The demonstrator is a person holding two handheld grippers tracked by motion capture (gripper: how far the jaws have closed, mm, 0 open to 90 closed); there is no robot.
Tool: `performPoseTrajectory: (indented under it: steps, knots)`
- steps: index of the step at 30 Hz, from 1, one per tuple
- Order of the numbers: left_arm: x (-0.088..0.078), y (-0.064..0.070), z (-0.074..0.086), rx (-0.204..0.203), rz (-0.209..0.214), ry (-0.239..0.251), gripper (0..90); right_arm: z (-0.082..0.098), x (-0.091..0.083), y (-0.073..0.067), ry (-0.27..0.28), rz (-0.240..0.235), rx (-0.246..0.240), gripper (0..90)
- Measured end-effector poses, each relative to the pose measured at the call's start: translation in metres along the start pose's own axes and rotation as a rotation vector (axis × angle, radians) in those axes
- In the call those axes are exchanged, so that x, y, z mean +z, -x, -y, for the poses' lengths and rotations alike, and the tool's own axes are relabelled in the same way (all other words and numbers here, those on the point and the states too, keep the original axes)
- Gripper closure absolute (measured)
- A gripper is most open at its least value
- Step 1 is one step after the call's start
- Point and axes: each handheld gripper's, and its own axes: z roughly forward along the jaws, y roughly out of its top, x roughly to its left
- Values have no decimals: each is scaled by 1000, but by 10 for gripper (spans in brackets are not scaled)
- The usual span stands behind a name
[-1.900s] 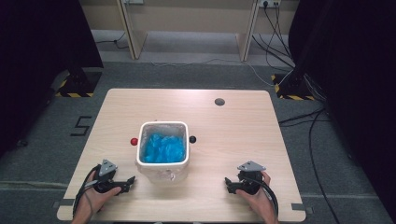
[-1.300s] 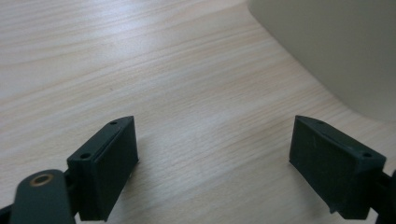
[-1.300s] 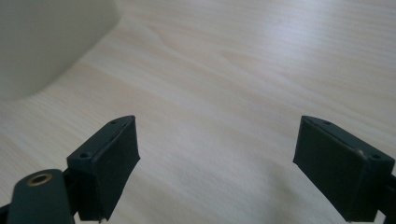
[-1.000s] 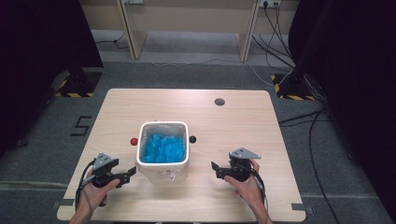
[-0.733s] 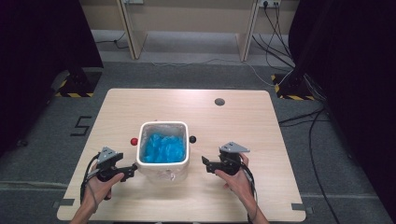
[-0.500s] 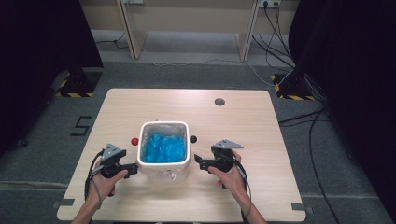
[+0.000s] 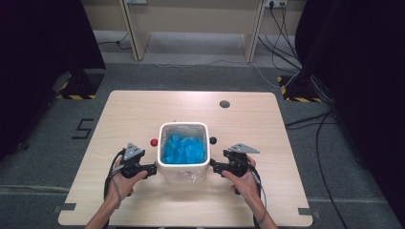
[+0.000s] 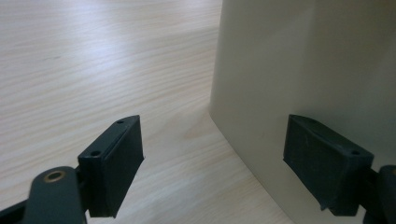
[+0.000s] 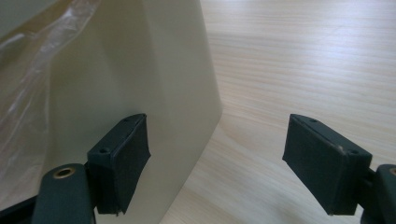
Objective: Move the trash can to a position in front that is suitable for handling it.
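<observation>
Cream plastic, the bin (image 7: 184, 168), is flanked by the left gripper (image 7: 152, 170) and right gripper (image 7: 214, 168), both about equally near. Both sets of jaws have just been closing slightly (still apart, nothing pinched), each straddling a near corner of its wall.

A red ball (image 7: 154, 142) is lying on the wooden table (image 7: 267, 129) just beyond the left gripper, and a black ball (image 7: 213, 140) is sitting just beyond the right one. A dark round hole (image 7: 224, 103) is showing farther off ahead of the right gripper. Cables (image 7: 282, 28) are trailing across the grey floor (image 7: 200, 76) well past both.
</observation>
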Motion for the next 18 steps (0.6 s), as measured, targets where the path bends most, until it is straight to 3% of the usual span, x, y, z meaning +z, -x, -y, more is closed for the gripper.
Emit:
performPoseTrajectory:
  steps: [7, 18]
  knots:
    - [15, 14, -9, 8, 13, -5, 199, 5, -14, 13, 15, 34, 30, 223]
    - [35, 28, -19, 0, 33, -2, 200, 3, -23, 34, 37, 73, 61, 230]
